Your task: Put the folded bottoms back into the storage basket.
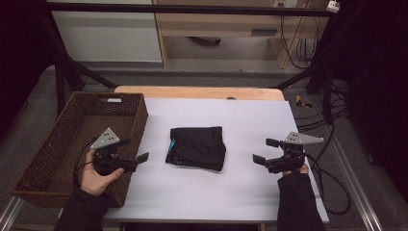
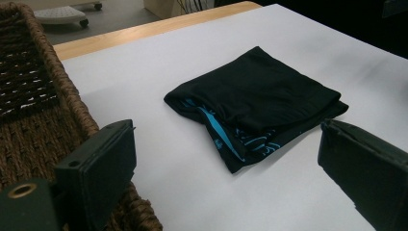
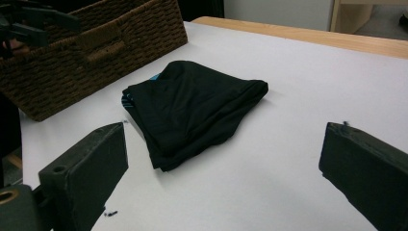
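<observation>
A folded black garment (image 1: pixel 197 147) with blue trim lies in the middle of the white table cover (image 1: pixel 216 187). My left gripper (image 1: pixel 136 150) hovers over the near right rim of the wicker basket (image 1: pixel 38 159), to the garment's left, jaws wide open and empty. My right gripper (image 1: pixel 264 151) hangs to the garment's right, also open and empty. In the left gripper view the garment (image 2: pixel 255 103) lies ahead between the jaws, blue trim facing me. From the right gripper view the garment (image 3: pixel 192 106) lies ahead, apart from the jaws, with the basket (image 3: pixel 96 48) beyond it.
The brown wicker basket stands on the table's left side and looks empty. A wooden table edge (image 1: pixel 197 92) runs along the back. Black frame bars (image 1: pixel 62 72) and cables (image 1: pixel 332 178) flank the table.
</observation>
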A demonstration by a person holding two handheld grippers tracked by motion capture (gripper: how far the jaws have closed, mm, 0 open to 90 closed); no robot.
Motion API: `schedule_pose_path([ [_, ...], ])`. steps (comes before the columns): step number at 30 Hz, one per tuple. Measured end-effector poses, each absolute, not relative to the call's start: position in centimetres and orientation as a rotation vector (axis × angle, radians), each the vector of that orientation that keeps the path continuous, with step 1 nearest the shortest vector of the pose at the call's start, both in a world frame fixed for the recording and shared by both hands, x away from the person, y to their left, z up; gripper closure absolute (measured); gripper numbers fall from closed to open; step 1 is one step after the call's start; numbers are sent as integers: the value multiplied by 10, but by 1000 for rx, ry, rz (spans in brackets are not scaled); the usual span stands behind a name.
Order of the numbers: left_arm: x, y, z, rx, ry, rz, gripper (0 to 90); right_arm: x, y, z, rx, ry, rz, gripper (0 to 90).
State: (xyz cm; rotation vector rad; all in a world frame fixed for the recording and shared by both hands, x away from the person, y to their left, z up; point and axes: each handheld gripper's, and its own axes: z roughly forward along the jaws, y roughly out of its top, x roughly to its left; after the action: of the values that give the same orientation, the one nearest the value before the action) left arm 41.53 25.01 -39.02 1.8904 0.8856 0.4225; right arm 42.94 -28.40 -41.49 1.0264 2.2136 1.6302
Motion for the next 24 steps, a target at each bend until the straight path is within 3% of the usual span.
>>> schedule_pose_path([
  [24, 416, 244, -380, 1897, 888, 431, 52, 429, -286, -415, 1019, 2214, 1636, 33],
])
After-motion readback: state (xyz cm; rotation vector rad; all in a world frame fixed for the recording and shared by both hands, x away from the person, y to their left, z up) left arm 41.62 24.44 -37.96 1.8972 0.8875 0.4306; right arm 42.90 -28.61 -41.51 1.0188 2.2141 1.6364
